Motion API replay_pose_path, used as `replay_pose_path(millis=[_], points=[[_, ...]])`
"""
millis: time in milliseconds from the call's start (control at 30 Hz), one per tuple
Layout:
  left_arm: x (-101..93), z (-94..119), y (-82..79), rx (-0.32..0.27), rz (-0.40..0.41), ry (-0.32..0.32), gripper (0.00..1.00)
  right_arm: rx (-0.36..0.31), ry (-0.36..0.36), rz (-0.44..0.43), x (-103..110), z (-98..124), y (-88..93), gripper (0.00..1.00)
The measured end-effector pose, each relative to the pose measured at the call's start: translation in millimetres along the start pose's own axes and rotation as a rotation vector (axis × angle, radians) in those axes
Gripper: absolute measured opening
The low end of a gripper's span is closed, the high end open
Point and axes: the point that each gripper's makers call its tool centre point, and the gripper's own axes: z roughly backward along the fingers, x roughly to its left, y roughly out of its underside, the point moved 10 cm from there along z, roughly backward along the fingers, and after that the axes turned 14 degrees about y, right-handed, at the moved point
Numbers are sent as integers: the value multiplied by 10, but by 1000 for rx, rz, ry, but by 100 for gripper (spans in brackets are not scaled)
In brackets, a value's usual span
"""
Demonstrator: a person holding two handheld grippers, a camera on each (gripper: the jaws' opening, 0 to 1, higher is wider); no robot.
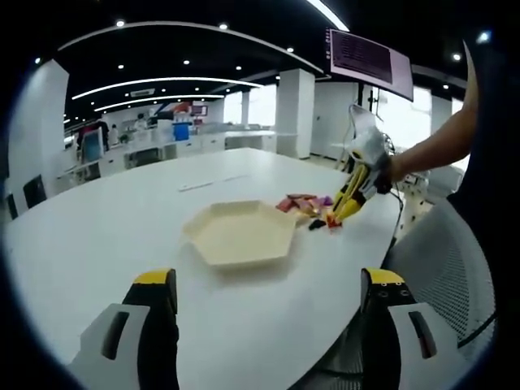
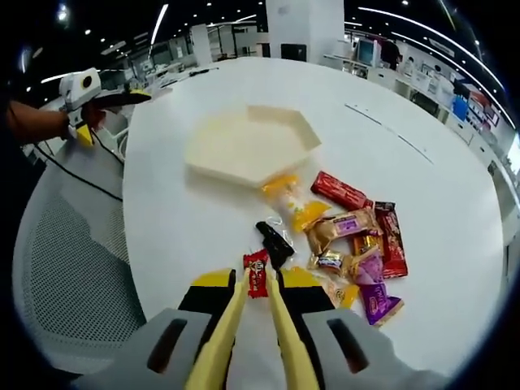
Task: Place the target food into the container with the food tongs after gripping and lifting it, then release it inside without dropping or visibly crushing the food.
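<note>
In the right gripper view my right gripper [image 2: 257, 283] is shut on yellow food tongs [image 2: 230, 325]. The tong tips flank a small red candy [image 2: 257, 272] lying on the white table [image 2: 439, 162]; I cannot tell if they press it. Just beyond lies a black wrapper [image 2: 275, 240], then an orange packet [image 2: 294, 205]. A cream hexagonal tray [image 2: 244, 146] sits empty further out. In the left gripper view my left gripper [image 1: 268, 284] is open over the table edge, facing the tray [image 1: 240, 231]. Behind the tray, the right gripper [image 1: 358, 183] points its tongs [image 1: 344, 205] down at the snack pile [image 1: 302, 205].
Several wrapped snacks [image 2: 357, 240] lie in a heap to the right of the tongs. A grey mesh chair [image 2: 73, 268] stands at the table's rim, also seen as the chair [image 1: 447, 268]. A person's hand holds the left gripper [image 2: 85, 91] beyond the chair.
</note>
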Motion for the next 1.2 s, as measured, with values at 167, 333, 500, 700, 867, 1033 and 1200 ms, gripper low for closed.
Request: replay_pose_path(millis=[167, 333, 500, 700, 867, 1033, 1200], points=[[-1, -1, 0, -3, 0, 0, 90, -42, -19, -5, 3, 83, -137, 19], [-5, -9, 3, -4, 4, 6, 93, -75, -23, 26, -7, 155, -342, 19], [-12, -30, 8, -6, 16, 16, 99, -105, -21, 52, -17, 192, -510, 19], [-20, -26, 5, -8, 9, 18, 99, -138, -27, 65, -54, 211, -718, 19], [-20, -24, 0, -10, 11, 17, 99, -153, -32, 75, -65, 194, -851, 19], [-17, -23, -4, -11, 10, 9, 99, -167, -43, 85, -65, 131, -1002, 19], [-17, -27, 2, -6, 11, 14, 99, -183, -57, 91, -43, 49, -1174, 19]])
